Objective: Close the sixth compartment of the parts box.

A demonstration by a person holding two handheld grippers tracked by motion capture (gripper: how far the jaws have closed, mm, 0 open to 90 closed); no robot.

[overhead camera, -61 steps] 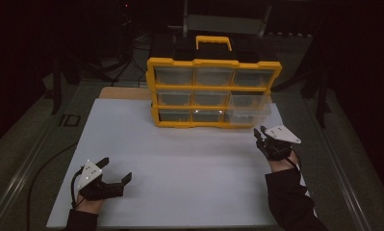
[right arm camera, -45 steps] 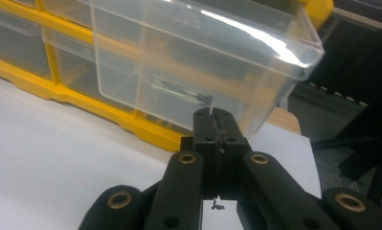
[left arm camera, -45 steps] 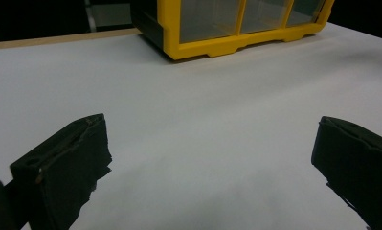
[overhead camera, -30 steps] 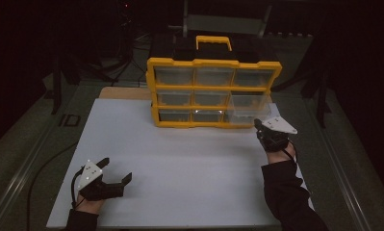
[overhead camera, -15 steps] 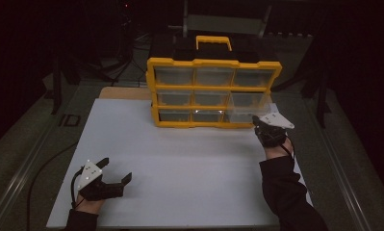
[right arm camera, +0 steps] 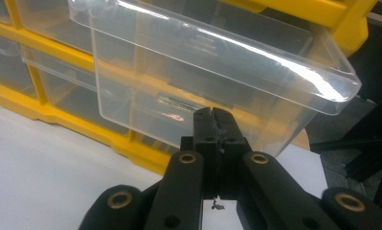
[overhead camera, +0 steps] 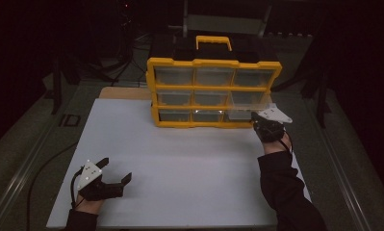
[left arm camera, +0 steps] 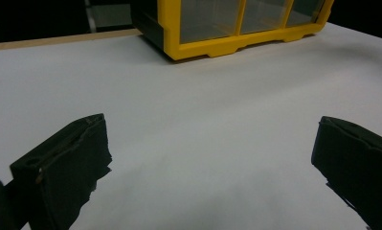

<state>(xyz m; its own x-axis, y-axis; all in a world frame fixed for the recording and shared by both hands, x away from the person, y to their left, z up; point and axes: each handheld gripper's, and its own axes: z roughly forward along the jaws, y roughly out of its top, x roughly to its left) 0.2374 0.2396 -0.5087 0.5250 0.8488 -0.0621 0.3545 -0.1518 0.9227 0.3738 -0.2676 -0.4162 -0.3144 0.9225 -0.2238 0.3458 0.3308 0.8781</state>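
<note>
Clear drawer drawn out of a yellow organizer.
Near the front edge, the left gripper [overhead camera: 116,181] is held wide open; farther off, the right gripper [right arm camera: 212,117] is shut against the drawer [right arm camera: 212,72], pulled farther out than before at the cabinet [overhead camera: 213,91] right side.

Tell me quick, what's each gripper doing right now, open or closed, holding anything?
Left gripper: open, empty, resting on the white table.
Right gripper: closed, tips against the front of the pulled-out clear drawer; whether it pinches the drawer cannot be told.
</note>
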